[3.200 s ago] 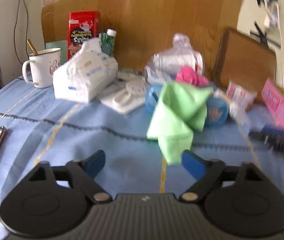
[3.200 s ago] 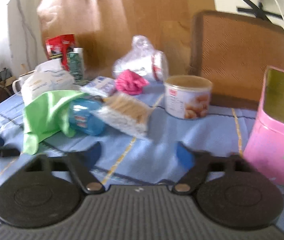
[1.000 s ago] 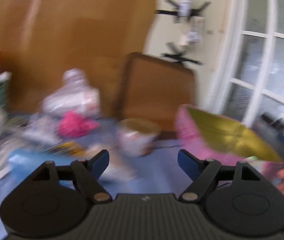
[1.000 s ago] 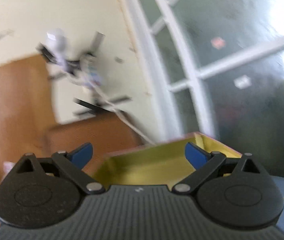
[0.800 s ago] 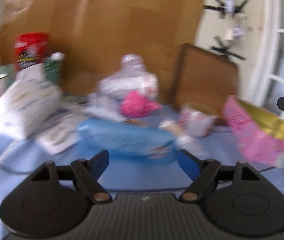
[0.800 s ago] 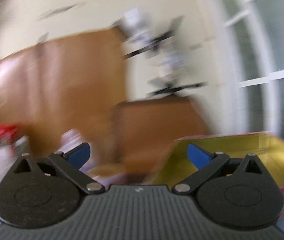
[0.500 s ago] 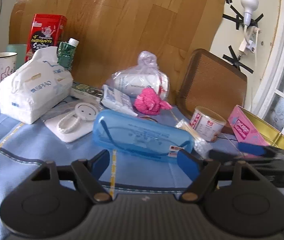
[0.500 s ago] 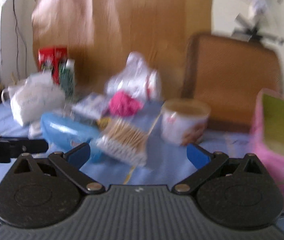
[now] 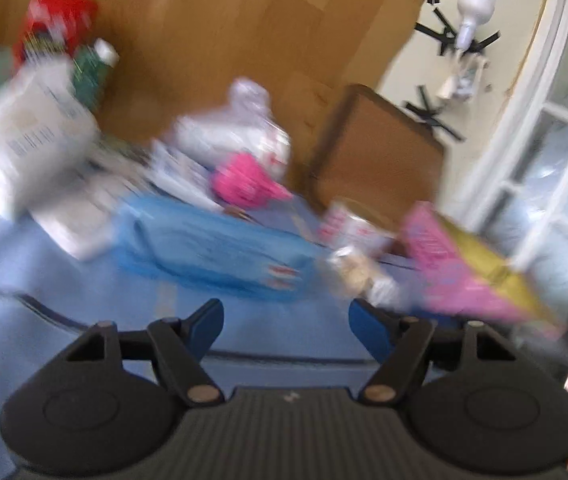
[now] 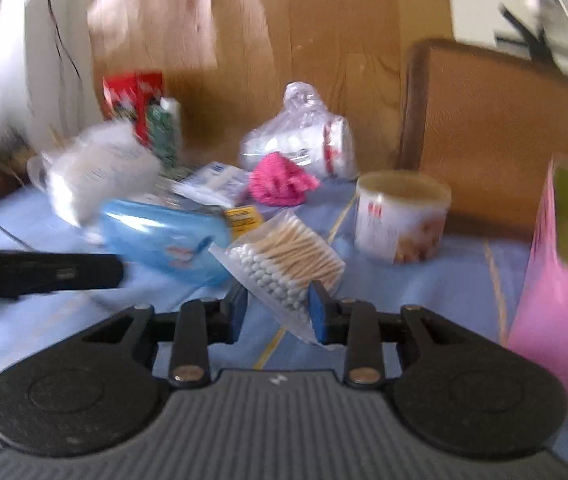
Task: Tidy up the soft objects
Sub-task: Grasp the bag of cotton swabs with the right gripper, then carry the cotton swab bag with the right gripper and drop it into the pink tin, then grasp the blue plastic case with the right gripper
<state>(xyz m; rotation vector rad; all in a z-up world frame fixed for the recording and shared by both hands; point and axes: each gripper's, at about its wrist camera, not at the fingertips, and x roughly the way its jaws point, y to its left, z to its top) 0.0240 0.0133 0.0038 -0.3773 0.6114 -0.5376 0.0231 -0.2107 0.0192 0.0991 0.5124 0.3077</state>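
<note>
Two grippers work over the blue tablecloth; the right gripper is closing its jaws, and the bag of cotton swabs stands between its blue pads, apparently touching both; the left gripper is closing with nothing between its jaws; the blue pouch lies ahead of it; the pink box stands at the right edge.

right tool closing | cotton swab bag between jaws | blue case left
</note>
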